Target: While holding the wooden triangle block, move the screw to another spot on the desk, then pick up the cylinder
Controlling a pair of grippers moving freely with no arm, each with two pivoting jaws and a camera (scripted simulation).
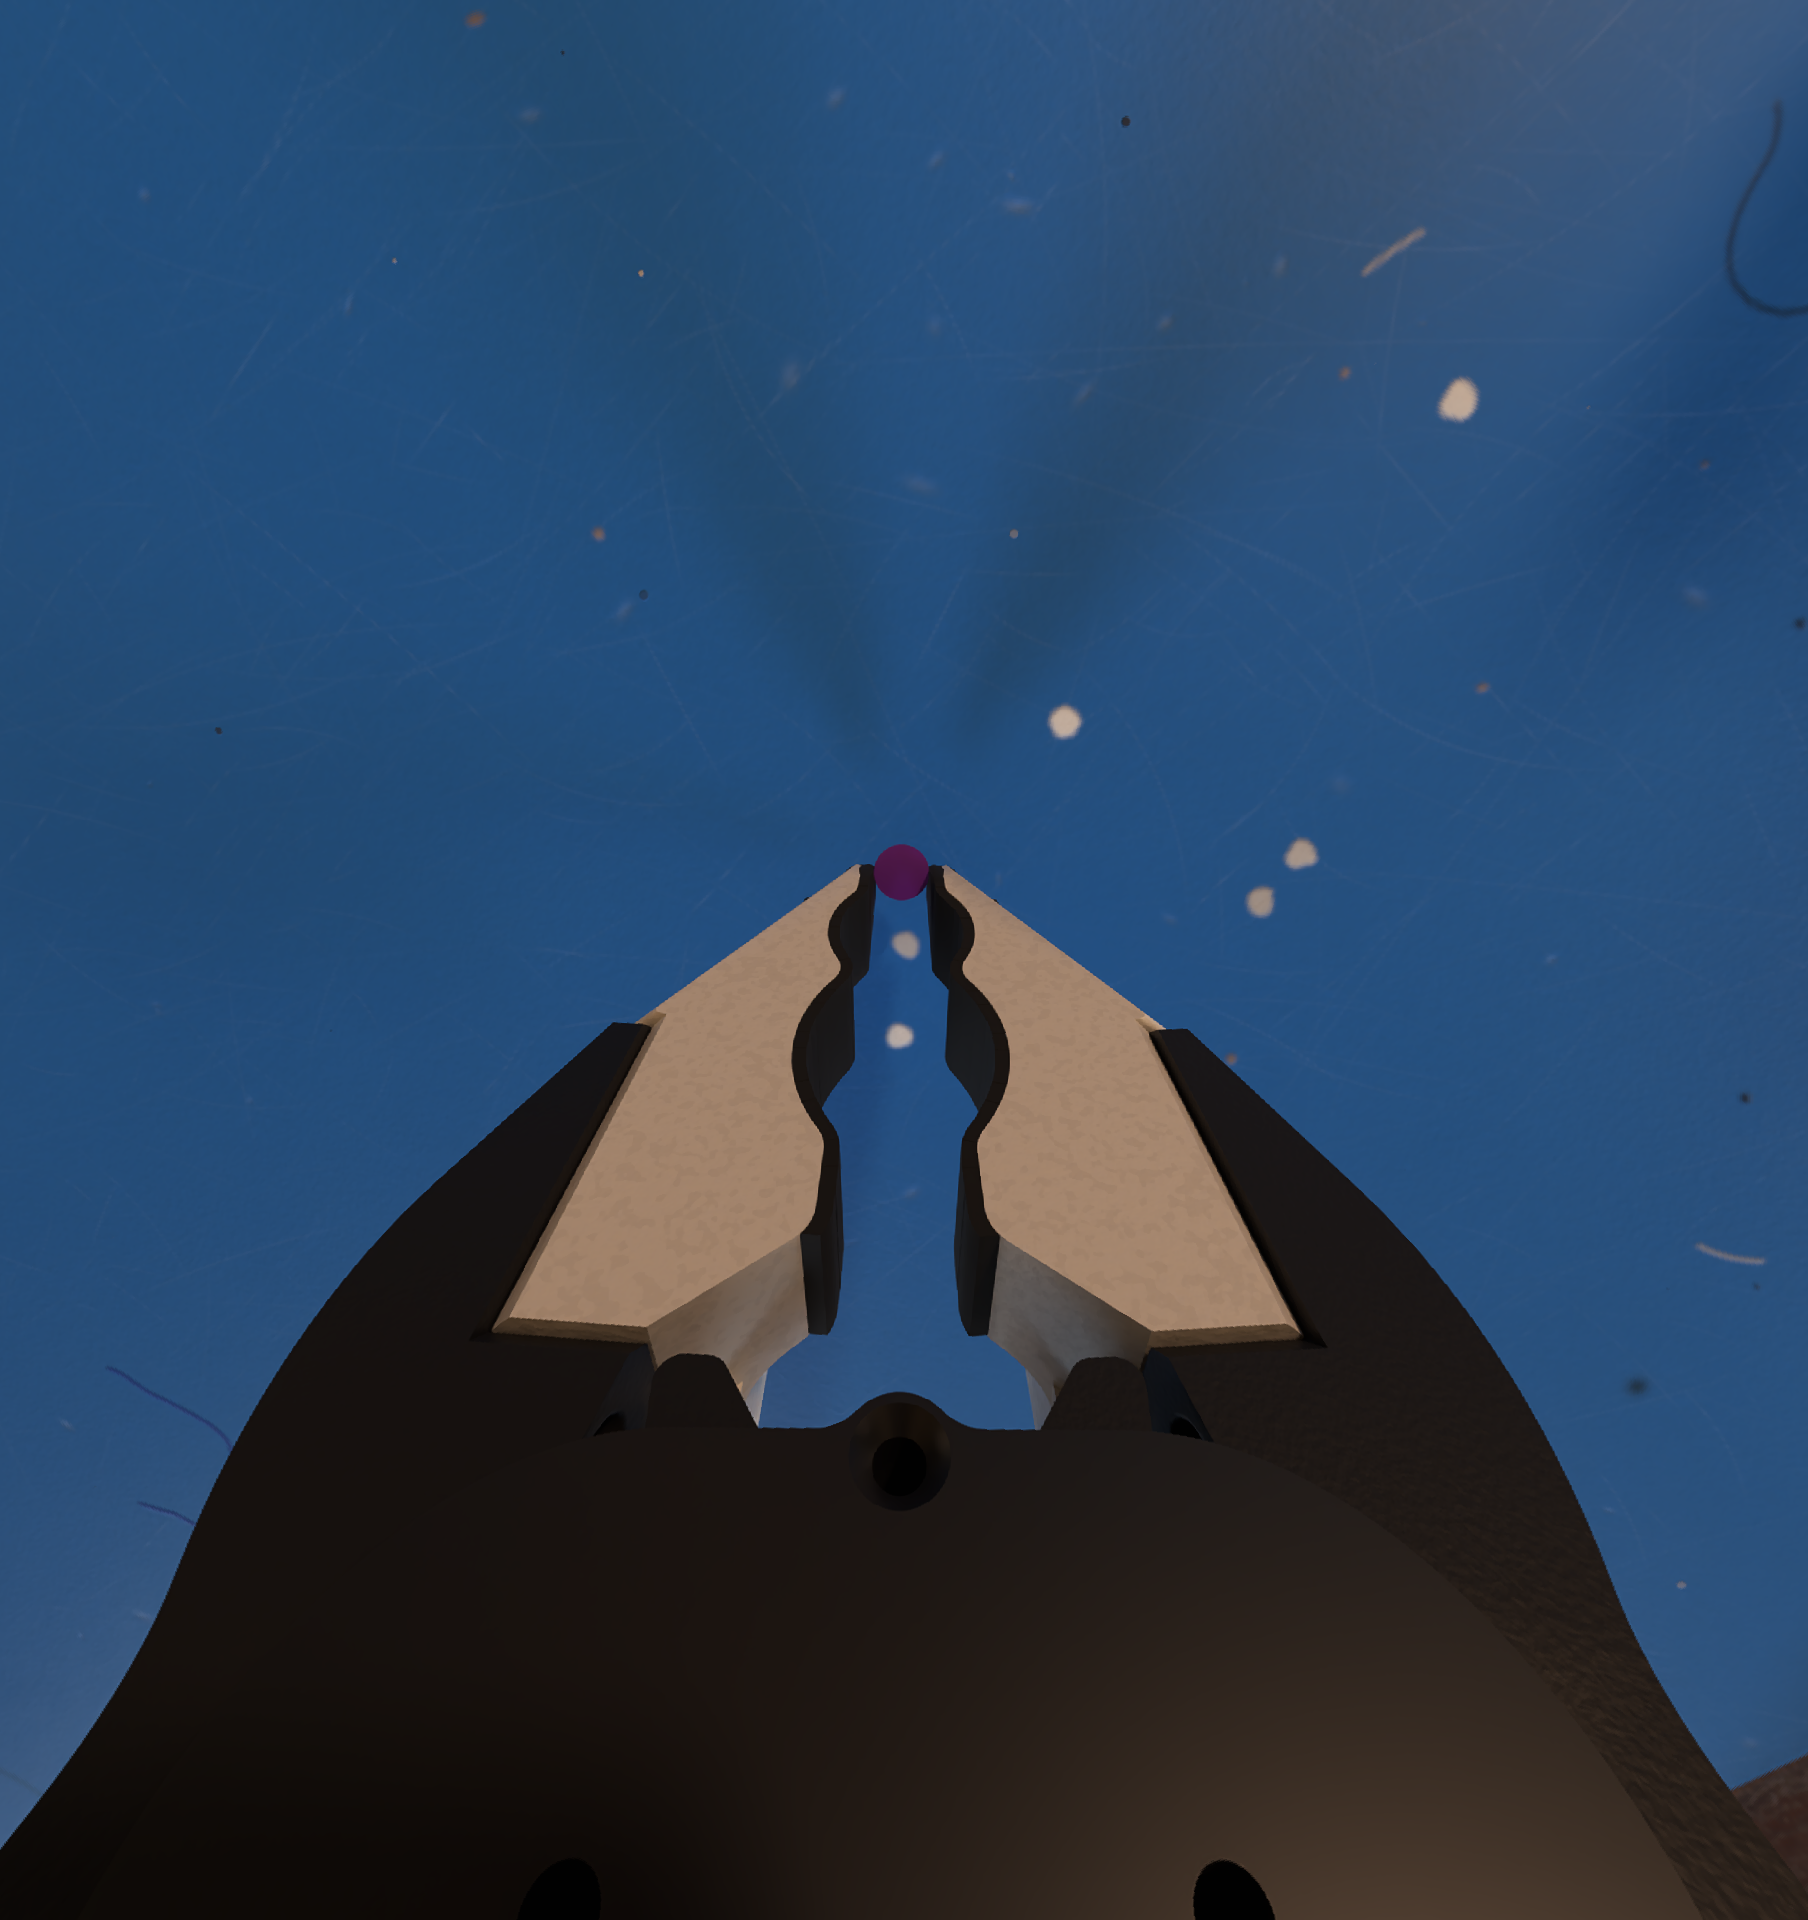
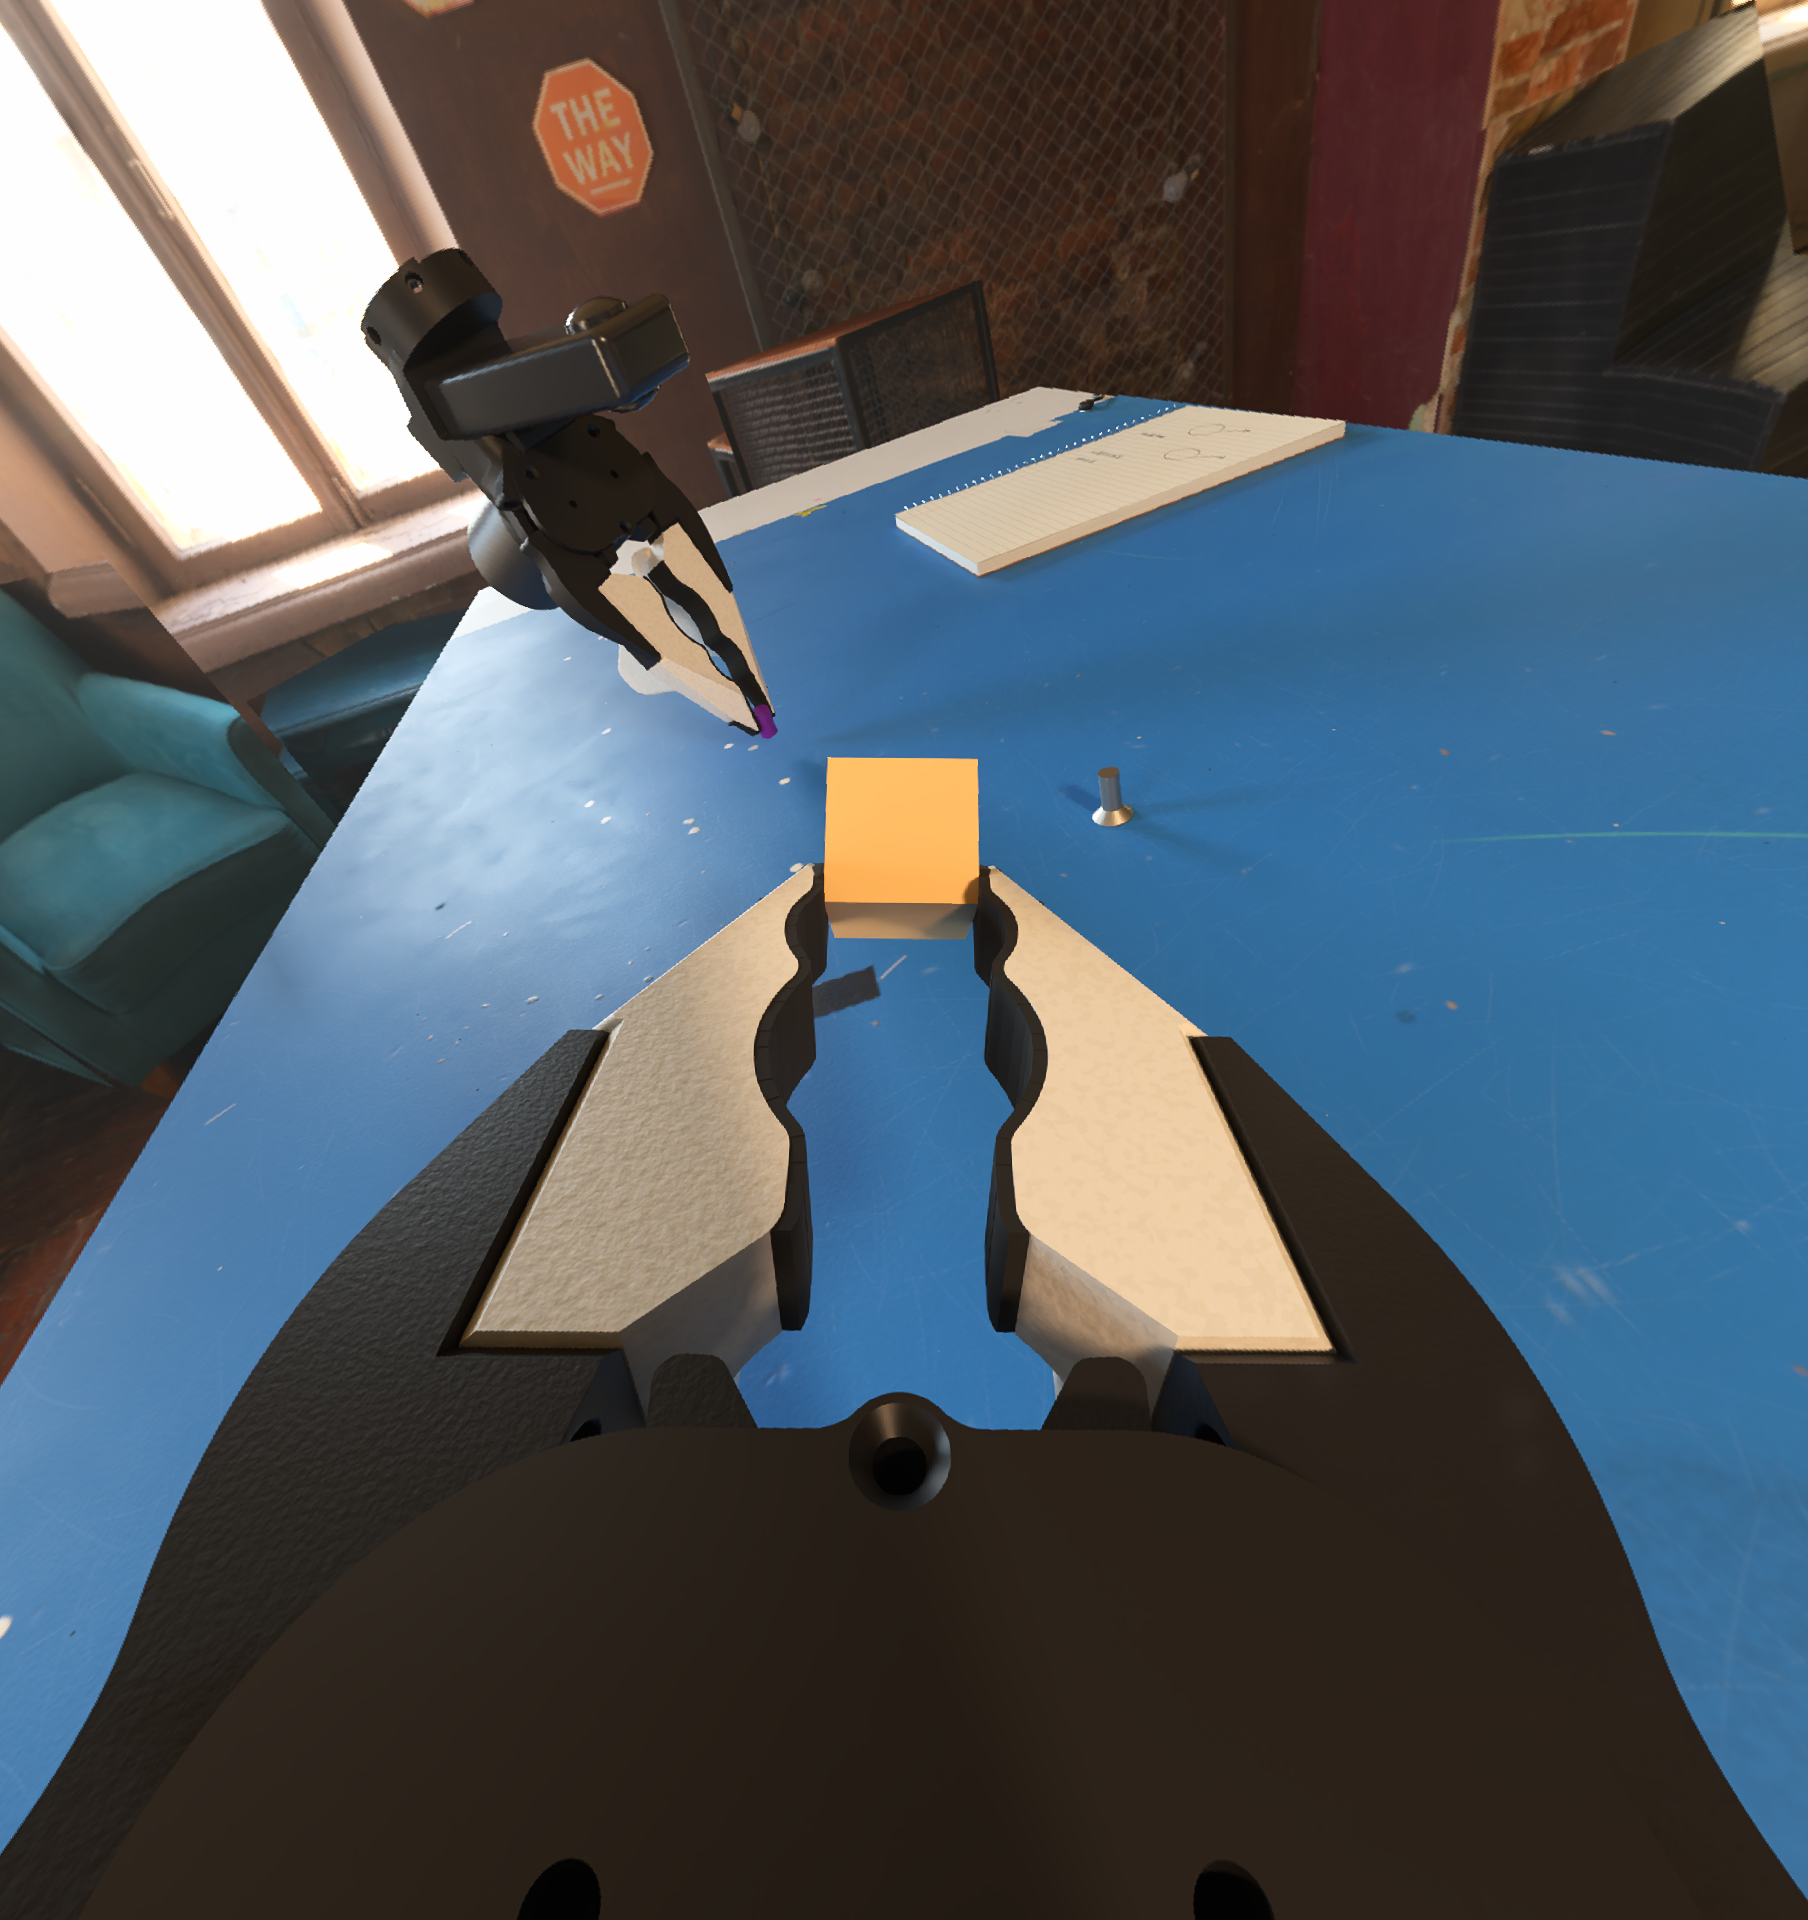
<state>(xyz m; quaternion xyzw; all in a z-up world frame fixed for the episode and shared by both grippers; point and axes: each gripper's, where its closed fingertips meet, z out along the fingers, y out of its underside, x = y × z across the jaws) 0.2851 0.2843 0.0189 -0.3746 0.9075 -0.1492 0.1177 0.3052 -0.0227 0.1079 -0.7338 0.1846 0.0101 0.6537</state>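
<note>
My right gripper (image 2: 901, 883) is shut on the orange wooden triangle block (image 2: 901, 831) and holds it above the blue desk (image 2: 1399, 1039). The grey metal screw (image 2: 1111, 798) stands head down on the desk, just right of the block. My left gripper (image 1: 901, 871) is shut on a small purple cylinder (image 1: 901, 871) at its fingertips, pointing down at the desk (image 1: 464, 520). In the right wrist view the left gripper (image 2: 760, 724) hangs tilted to the left of the block, with the purple cylinder (image 2: 766, 720) at its tips, at or just above the desk surface.
A white lined notepad (image 2: 1108, 483) lies at the far side of the desk. The desk's left edge (image 2: 360, 790) drops off beside a teal armchair (image 2: 79, 852). Dark wire-mesh chairs (image 2: 858, 384) stand behind the desk.
</note>
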